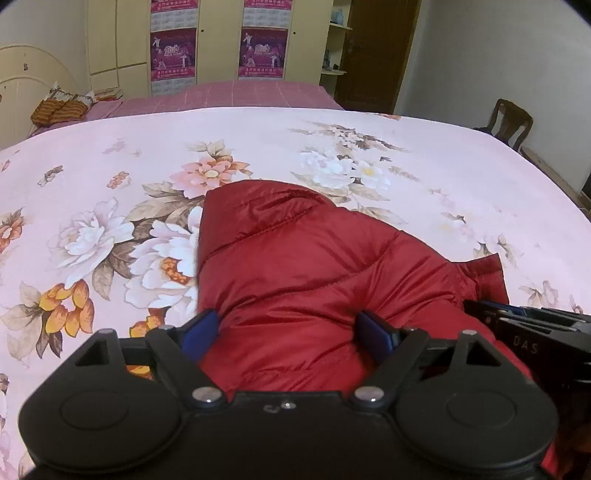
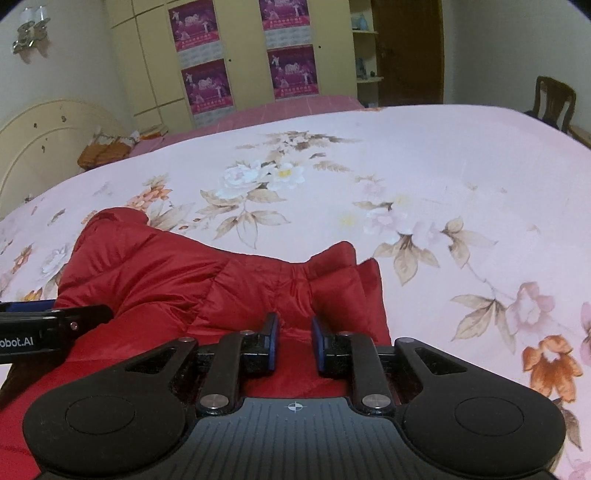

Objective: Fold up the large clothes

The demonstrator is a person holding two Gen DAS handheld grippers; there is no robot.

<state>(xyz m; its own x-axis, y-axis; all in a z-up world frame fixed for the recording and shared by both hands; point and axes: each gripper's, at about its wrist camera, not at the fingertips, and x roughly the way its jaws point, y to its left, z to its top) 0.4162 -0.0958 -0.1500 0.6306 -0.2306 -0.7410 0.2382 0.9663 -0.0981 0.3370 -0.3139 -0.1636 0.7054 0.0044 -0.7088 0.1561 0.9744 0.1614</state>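
Pink floral bedding (image 1: pixel 332 147) covers the bed, and a red quilted jacket (image 1: pixel 295 266) lies on it near the edge closest to both cameras. Beyond the jacket, a second bed under a magenta checked cover (image 1: pixel 258 94) stands before yellow wardrobes (image 1: pixel 218 40) hung with purple posters. Right of the jacket, by the wall, is a wooden chair (image 1: pixel 511 120).

Only the right wrist view shows a wall lamp (image 2: pixel 31 27), up left of the wardrobes. The left wrist view alone shows the jacket's rounded far end.

The jacket's long axis runs away from the cameras, slanting left, with a flat corner spreading right.

The left tool (image 1: pixel 290 330) stands wide over the jacket, its pads clear of the fabric. The right tool (image 2: pixel 294 339) is narrow, with red fabric between its pads; a firm pinch I cannot tell.
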